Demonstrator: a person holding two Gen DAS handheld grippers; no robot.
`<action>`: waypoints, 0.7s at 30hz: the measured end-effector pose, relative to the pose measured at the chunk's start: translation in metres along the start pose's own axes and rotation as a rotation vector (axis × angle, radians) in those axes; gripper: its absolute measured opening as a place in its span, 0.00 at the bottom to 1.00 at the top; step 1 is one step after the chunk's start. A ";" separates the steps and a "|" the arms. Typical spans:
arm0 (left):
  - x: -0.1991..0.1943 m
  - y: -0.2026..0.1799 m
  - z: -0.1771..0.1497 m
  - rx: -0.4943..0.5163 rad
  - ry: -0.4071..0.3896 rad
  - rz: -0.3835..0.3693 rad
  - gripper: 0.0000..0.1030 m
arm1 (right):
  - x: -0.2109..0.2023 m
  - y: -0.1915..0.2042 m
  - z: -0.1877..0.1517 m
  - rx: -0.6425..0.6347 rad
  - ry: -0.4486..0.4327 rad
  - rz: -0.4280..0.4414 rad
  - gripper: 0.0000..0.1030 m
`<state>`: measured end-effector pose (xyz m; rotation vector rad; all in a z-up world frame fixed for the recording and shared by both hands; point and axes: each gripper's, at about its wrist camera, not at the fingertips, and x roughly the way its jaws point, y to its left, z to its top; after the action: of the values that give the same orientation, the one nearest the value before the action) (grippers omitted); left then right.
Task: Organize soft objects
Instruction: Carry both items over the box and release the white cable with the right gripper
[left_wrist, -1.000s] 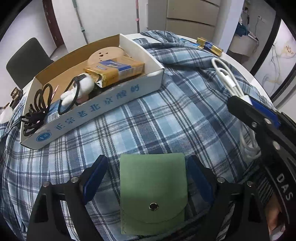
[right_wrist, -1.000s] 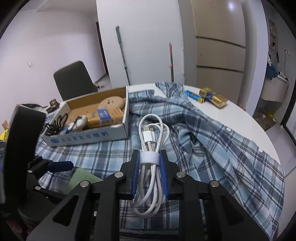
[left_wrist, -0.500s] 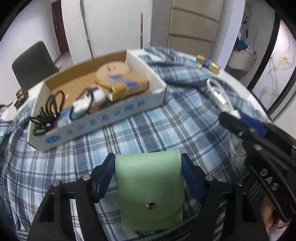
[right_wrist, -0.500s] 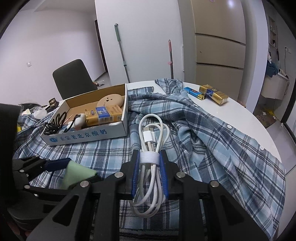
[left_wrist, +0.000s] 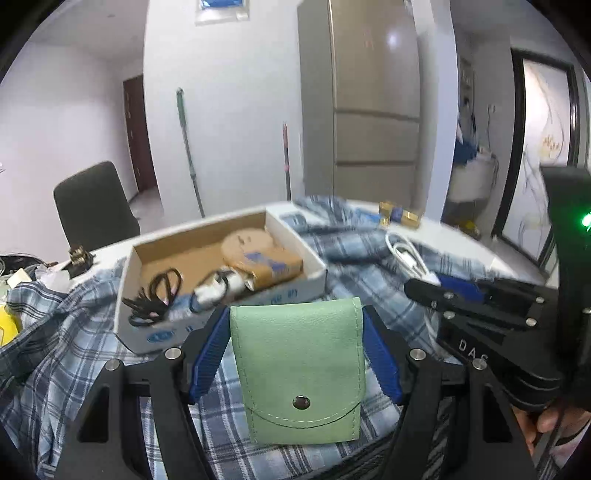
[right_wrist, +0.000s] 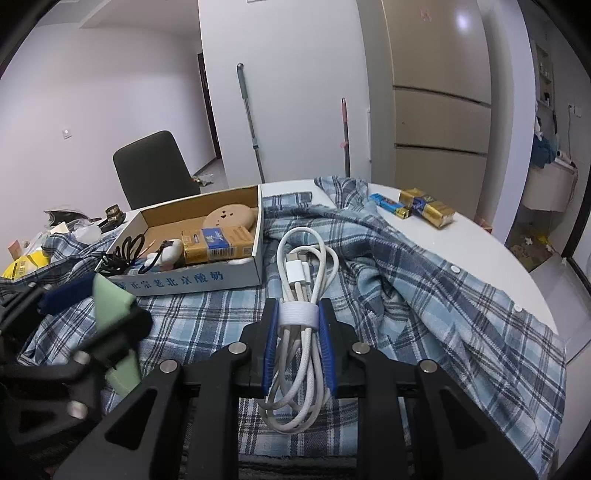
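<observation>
My left gripper (left_wrist: 295, 325) is shut on a green snap pouch (left_wrist: 301, 369), its blue pads pressed on both sides, and holds it lifted over the plaid shirt (left_wrist: 74, 350). From the right wrist view the pouch (right_wrist: 110, 306) shows edge-on at the left. My right gripper (right_wrist: 297, 321) is shut on a coiled white cable (right_wrist: 303, 269) at its white band, above the shirt (right_wrist: 424, 295). An open cardboard box (left_wrist: 221, 258) lies ahead, also in the right wrist view (right_wrist: 192, 280), with a gold pack, a round tan piece, a small white toy and black cords inside.
Gold and blue packs (right_wrist: 424, 208) lie on the white round table (right_wrist: 498, 258) at the back right. A black chair (right_wrist: 155, 166) stands behind the box. Clutter (right_wrist: 26, 262) sits at the far left. A fridge and two mop handles stand by the wall.
My left gripper closed on the green pouch, then lifted it off the shirt and tilted up toward the box. The right gripper kept still with the cable.
</observation>
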<state>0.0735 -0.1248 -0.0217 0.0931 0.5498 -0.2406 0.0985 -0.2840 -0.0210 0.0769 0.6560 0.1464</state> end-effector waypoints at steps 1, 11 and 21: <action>-0.004 0.002 0.001 -0.001 -0.018 0.006 0.70 | -0.002 0.000 0.000 -0.003 -0.011 0.002 0.20; -0.049 0.039 0.018 -0.061 -0.269 0.050 0.70 | -0.031 0.022 0.027 -0.047 -0.125 0.063 0.20; -0.040 0.108 0.035 -0.067 -0.576 0.187 0.70 | -0.022 0.061 0.083 -0.032 -0.527 0.201 0.20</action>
<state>0.0856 -0.0177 0.0317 0.0069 -0.0254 -0.0583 0.1253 -0.2291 0.0656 0.1444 0.1180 0.3176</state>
